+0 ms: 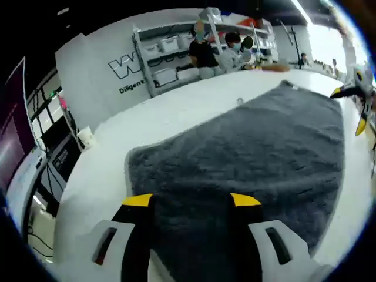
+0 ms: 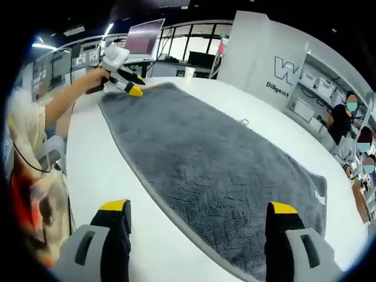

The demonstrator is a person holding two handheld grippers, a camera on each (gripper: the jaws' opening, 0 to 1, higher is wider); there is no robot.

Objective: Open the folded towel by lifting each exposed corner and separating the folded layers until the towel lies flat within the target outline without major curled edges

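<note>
A dark grey towel [image 1: 235, 153] lies spread flat over a white table [image 1: 100, 176], with a light hem along its edges. My left gripper [image 1: 191, 202] stands open over one short end of the towel, a yellow-tipped jaw on either side of the pile and nothing pinched between them. In the right gripper view the towel [image 2: 205, 158] runs away from me. My right gripper [image 2: 198, 207] is wide open above its near long edge. The left gripper [image 2: 132, 85] is held by a hand at the far corner. The right gripper [image 1: 348, 110] shows at the towel's far end.
Shelves with white bins [image 1: 170, 53] stand behind the table, with people [image 1: 202, 50] next to them. A laptop [image 2: 144, 38] and a paper cup [image 2: 189, 72] sit at the table's far end. A person's arm [image 2: 64, 100] reaches along the left side. Bare tabletop [image 2: 100, 158] borders the towel.
</note>
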